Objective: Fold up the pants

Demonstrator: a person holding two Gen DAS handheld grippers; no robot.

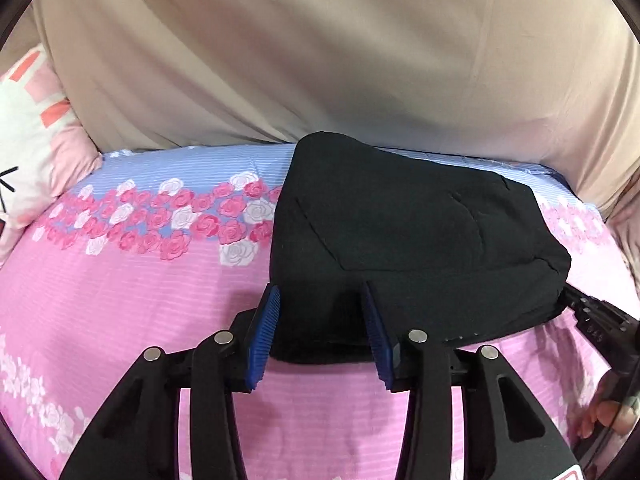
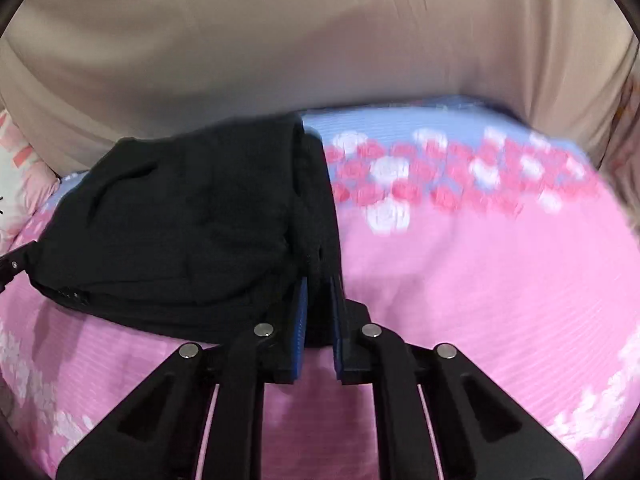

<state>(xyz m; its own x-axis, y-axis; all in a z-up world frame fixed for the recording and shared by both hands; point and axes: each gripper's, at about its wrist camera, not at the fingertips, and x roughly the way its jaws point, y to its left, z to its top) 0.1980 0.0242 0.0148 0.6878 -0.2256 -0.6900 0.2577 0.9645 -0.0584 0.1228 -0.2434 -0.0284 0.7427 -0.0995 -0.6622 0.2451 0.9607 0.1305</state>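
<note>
Black pants lie folded into a compact stack on the bed. The right gripper pinches the stack's right edge, apparently to square the fold; motion blur limits certainty. The left gripper stands with fingers apart at the near edge, gripping nothing. Pink floral bedding meets a beige draped cloth; a pillow lies at the left.

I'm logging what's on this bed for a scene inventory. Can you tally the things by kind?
Black pants: 1
Pillow with pink patches: 1
Floral bedsheet: 1
Beige fabric backdrop: 1
Grippers: 2, left gripper open, right gripper shut on the pants
Total: 6
</note>
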